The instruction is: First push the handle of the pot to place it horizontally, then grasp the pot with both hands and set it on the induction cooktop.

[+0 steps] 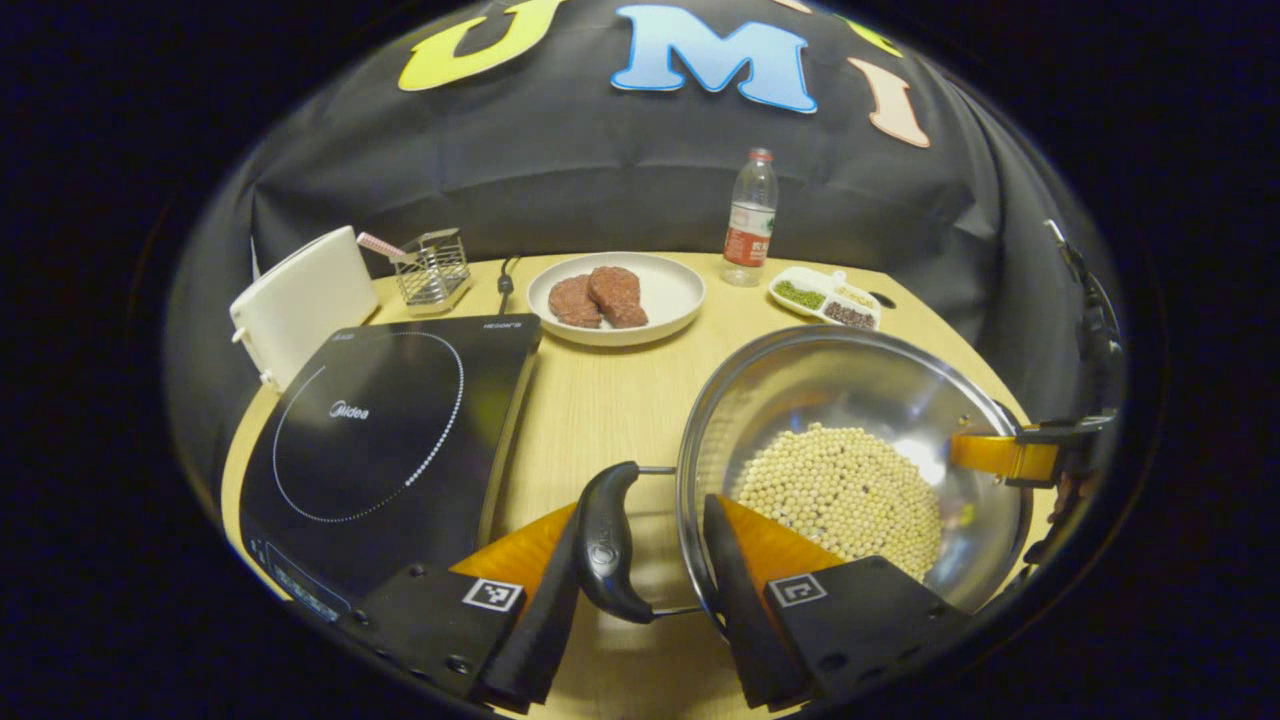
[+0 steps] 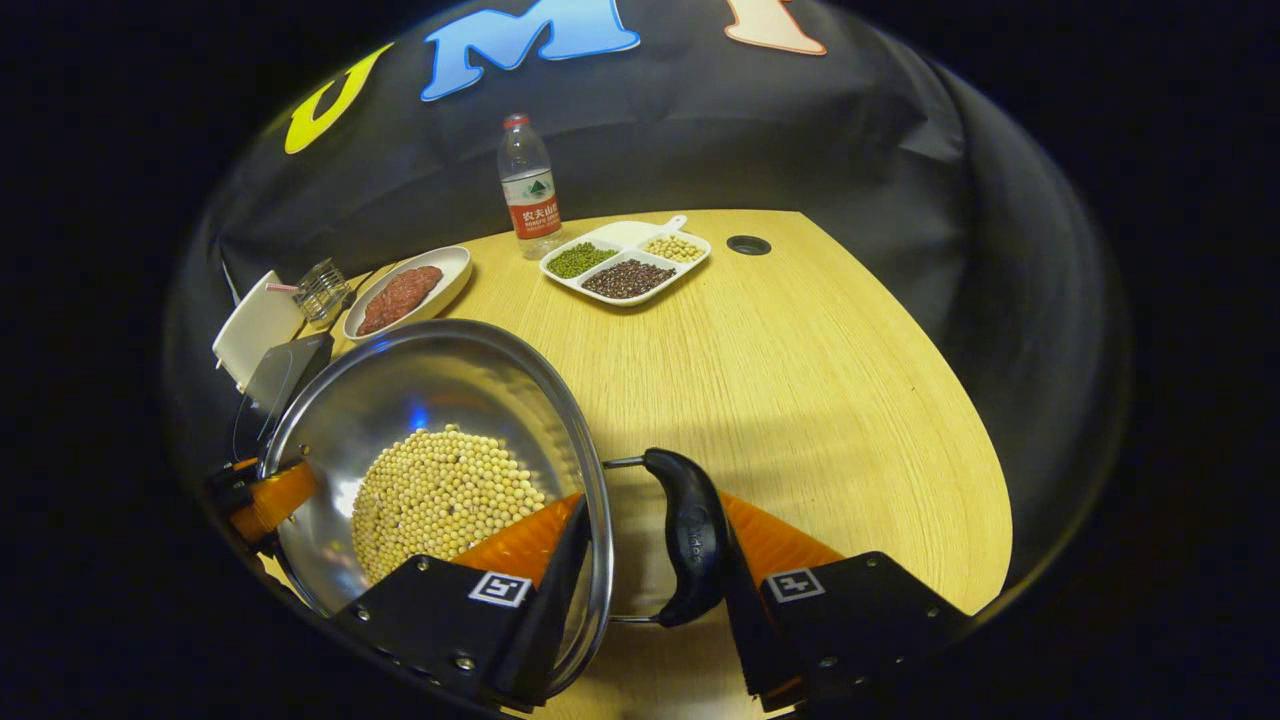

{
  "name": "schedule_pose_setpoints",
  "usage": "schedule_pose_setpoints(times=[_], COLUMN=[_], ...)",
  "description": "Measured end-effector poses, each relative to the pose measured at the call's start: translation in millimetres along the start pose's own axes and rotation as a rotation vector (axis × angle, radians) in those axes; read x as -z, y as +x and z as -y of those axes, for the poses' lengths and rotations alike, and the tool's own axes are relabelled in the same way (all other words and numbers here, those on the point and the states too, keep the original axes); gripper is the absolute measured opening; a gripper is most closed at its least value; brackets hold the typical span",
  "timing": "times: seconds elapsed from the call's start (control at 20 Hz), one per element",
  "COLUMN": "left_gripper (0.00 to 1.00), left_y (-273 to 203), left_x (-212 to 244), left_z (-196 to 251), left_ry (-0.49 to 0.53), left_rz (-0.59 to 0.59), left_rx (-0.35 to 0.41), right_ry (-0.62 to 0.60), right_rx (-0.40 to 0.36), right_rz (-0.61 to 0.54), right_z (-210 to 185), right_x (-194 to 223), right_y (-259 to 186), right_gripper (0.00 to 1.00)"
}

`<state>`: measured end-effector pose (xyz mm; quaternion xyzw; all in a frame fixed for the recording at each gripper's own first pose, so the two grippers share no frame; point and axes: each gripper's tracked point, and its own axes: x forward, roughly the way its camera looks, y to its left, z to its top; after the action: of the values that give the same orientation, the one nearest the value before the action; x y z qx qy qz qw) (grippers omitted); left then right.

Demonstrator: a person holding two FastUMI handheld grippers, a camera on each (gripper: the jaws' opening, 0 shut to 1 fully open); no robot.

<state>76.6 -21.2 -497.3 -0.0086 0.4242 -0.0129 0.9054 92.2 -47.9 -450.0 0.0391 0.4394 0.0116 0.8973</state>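
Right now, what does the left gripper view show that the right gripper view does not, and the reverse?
Left gripper view: the induction cooktop with its full ring-marked face, and the left tool closed across the pot's left handle and rim. Right gripper view: the right tool closed across the right handle, plus bare table beyond. Both: the pot of soybeans, meat plate, water bottle.

Bean-filled steel pot (image 1: 850, 440) beside cooktop (image 1: 380, 440)
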Motion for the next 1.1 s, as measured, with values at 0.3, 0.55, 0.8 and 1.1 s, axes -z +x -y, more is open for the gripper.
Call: schedule_pose_setpoints(times=[0.3, 0.55, 0.8, 1.1], left_gripper=[0.67, 0.64, 0.6, 0.6], left_y=[2, 3, -3, -28], left_x=[-4, -4, -11, -29], left_z=[-3, -3, -5, -8], left_ry=[-0.004, -0.015, -0.005, 0.001], left_rz=[-0.044, -0.066, -0.052, -0.034], left_rx=[0.018, 0.035, 0.042, 0.049], right_ry=[0.042, 0.064, 0.074, 0.09], right_rx=[-0.027, -0.02, -0.015, -0.01], right_rz=[-0.029, -0.05, -0.047, -0.04], right_z=[-2, -3, -5, -12], right_x=[2, 5, 3, -8], right_y=[-4, -6, -19, -44], right_gripper=[0.66, 0.61, 0.6, 0.6])
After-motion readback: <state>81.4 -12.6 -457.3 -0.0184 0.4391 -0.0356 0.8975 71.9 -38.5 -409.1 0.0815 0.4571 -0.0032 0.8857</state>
